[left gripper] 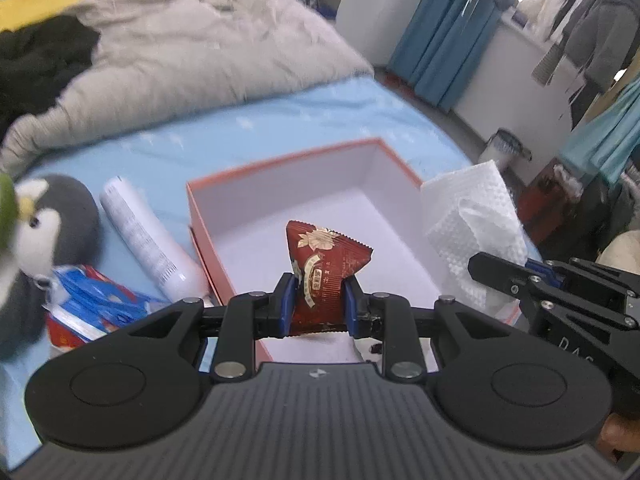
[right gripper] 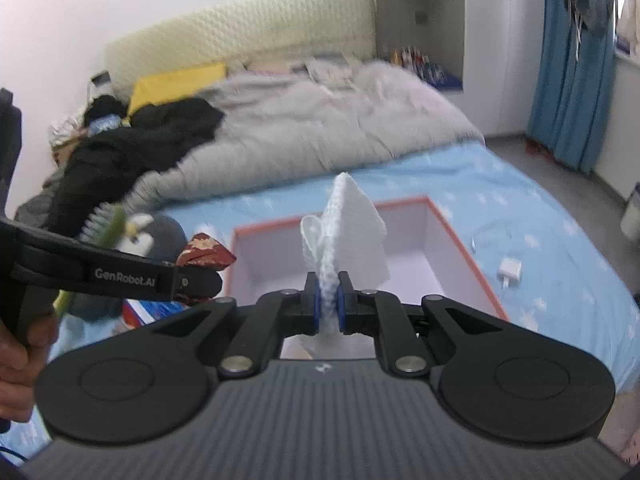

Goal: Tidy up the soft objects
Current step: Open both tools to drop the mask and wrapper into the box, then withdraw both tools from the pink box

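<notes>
My left gripper point(left gripper: 318, 300) is shut on a dark red snack packet point(left gripper: 326, 264), held above the near part of an orange box point(left gripper: 280, 160) with a white, bare inside. In the right wrist view my right gripper point(right gripper: 328, 300) is shut on a folded white embossed cloth point(right gripper: 352, 232) that stands up over the same box point(right gripper: 460, 240). The cloth point(left gripper: 472, 224) and the right gripper point(left gripper: 504, 276) show at the box's right side in the left wrist view. The left gripper's finger point(right gripper: 120, 276) and the packet point(right gripper: 208, 254) appear at left in the right wrist view.
On the blue sheet point(left gripper: 280, 120) left of the box lie a penguin plush point(left gripper: 48, 232), a white tube point(left gripper: 148, 236) and blue-red packets point(left gripper: 92, 304). A grey quilt point(left gripper: 200, 52) and black clothes point(right gripper: 140, 140) fill the bed's far part. A white charger point(right gripper: 510, 272) lies right of the box.
</notes>
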A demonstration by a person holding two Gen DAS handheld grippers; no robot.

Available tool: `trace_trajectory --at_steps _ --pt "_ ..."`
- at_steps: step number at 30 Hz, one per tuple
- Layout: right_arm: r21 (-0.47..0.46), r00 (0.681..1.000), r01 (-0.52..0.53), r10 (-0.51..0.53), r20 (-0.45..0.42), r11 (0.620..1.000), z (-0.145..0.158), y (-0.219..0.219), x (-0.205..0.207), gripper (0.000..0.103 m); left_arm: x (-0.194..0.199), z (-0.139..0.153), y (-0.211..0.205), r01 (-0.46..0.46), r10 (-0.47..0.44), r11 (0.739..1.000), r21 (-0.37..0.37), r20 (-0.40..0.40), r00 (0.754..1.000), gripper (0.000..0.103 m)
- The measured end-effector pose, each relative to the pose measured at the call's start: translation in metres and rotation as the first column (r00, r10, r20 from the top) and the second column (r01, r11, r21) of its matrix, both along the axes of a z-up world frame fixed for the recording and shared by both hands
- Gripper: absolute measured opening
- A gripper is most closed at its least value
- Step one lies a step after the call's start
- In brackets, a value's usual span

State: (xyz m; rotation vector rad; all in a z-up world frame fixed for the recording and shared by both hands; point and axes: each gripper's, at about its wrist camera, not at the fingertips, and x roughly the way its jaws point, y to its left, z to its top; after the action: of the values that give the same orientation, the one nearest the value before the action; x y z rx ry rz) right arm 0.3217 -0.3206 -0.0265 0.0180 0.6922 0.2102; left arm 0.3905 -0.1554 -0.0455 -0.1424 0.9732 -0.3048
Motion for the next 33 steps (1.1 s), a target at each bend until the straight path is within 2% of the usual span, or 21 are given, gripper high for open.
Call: trace_trajectory --at_steps 10,15,20,21,22,23,24,25,33 --pt "-0.019 0.983 0.021 -0.024 -0.18 1.0 -0.069 -0.021 0.026 0.012 0.022 -0.068 -0.03 0.037 -0.03 0.998 0.046 -0.142 0.989 0.03" --pt "-0.017 0.974 0.043 -0.046 -0.223 0.999 -0.088 -0.03 0.033 0.013 0.029 -0.085 -0.035 0.045 -0.035 0.997 0.059 -0.172 0.985 0.03" --pt "-0.018 0.971 0.041 -0.044 -0.236 0.999 -0.092 -0.03 0.032 0.014 0.029 -0.09 -0.037 0.054 -0.044 0.997 0.053 -0.18 0.983 0.031" --pt "-0.024 0.971 0.038 -0.043 -0.235 0.999 -0.091 -0.029 0.031 0.018 0.029 -0.089 -0.037 0.055 -0.045 0.997 0.05 -0.176 0.983 0.035" --pt "-0.033 0.971 0.036 -0.043 -0.234 0.999 -0.09 -0.029 0.03 0.029 0.029 -0.088 -0.036 0.054 -0.045 0.997 0.047 -0.178 0.983 0.041" --pt "-0.039 0.972 0.034 -0.042 -0.232 0.999 -0.089 -0.028 0.03 0.037 0.029 -0.086 -0.035 0.056 -0.048 0.998 0.041 -0.174 0.984 0.05" --pt "-0.047 0.973 0.031 -0.041 -0.226 0.998 -0.088 -0.027 0.029 0.052 0.029 -0.085 -0.034 0.057 -0.05 0.998 0.04 -0.168 0.984 0.052" --pt "-0.048 0.975 0.031 -0.041 -0.218 0.998 -0.086 -0.027 0.028 0.056 0.028 -0.082 -0.032 0.055 -0.047 0.998 0.044 -0.163 0.986 0.052" --pt "-0.009 0.987 0.039 -0.04 -0.156 0.999 -0.062 -0.023 0.013 0.056 0.006 -0.044 -0.019 0.051 -0.048 0.998 0.033 -0.072 0.996 0.052"
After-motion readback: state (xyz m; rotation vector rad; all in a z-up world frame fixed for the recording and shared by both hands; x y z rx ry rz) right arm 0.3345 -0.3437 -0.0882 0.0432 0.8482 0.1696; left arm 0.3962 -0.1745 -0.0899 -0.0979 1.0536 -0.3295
